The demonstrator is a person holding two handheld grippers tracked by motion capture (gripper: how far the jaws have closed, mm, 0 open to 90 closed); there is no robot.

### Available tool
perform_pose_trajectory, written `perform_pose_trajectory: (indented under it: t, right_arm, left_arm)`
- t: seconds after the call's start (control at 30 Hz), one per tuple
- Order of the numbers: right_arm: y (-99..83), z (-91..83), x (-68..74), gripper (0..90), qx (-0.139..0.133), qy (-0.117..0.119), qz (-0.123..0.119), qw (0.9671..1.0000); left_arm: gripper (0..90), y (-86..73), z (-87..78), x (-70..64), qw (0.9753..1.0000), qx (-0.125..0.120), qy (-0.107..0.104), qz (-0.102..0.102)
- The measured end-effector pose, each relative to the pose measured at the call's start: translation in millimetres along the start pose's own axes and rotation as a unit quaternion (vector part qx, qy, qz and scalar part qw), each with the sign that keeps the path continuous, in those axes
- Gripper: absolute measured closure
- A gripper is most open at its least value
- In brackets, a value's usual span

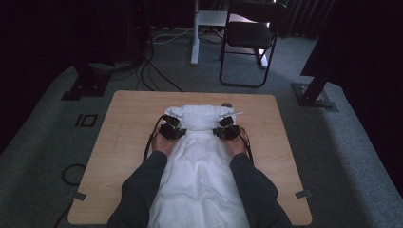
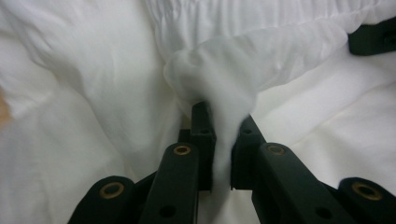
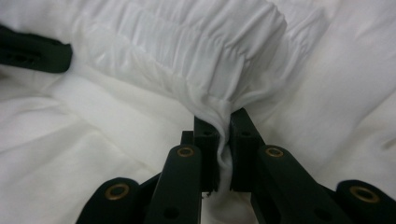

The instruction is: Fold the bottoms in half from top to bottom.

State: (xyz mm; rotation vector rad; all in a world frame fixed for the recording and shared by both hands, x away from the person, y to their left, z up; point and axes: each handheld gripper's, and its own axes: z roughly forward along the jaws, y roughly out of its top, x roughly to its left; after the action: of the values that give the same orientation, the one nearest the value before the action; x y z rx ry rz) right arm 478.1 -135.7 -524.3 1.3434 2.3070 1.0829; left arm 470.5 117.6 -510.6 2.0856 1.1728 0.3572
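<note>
Both hand-held grippers, left (image 2: 219,135) & right (image 3: 224,135), clamped on white cloth garment (image 1: 197,166)'s folded far end; wooden table (image 1: 123,128) in high view.

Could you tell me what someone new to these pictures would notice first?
A white garment lies down the middle of the wooden table, its gathered far end folded back toward the person. Both claws are shut on that fold: the left claw pinches its left corner and the right claw its right corner. Beyond the table stands a black folding chair.
</note>
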Motion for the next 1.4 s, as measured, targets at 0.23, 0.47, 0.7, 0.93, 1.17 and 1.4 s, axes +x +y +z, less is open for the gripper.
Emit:
perform_pose_trajectory:
  t: [0.23,0.47,0.7,0.93,1.17,1.4]
  right_arm:
    - [23.9,-76.1,17.3,84.3,-0.104,0.014,-0.045,0.9935]
    - [28.5,-152.7,47.4,84.3,-0.174,0.015,-0.112,0.9782]
    - [-20.3,-170.5,74.0,84.1,-0.144,0.037,-0.157,0.9763]
    - [-89.8,-131.5,83.7,83.7,-0.060,0.064,-0.146,0.9853]
    - [-130.8,-85.1,74.9,83.0,0.023,0.068,-0.122,0.9899]
    - [-116.5,-68.9,56.8,82.5,0.017,0.064,-0.100,0.9928]
  left_arm:
    - [84.4,30.3,-77.8,-21.5,0.9935,-0.106,-0.009,0.042]
    - [84.4,24.3,-151.2,-51.9,0.9804,-0.169,-0.033,0.096]
    - [83.9,-33.2,-159.9,-65.9,0.9824,-0.132,-0.080,0.106]
    - [83.0,-107.8,-115.7,-68.8,0.9906,-0.046,-0.113,0.062]
    - [82.6,-140.0,-71.7,-72.3,0.9924,0.011,-0.112,0.048]
    - [82.0,-120.4,-57.4,-72.4,0.9948,0.012,-0.067,0.076]
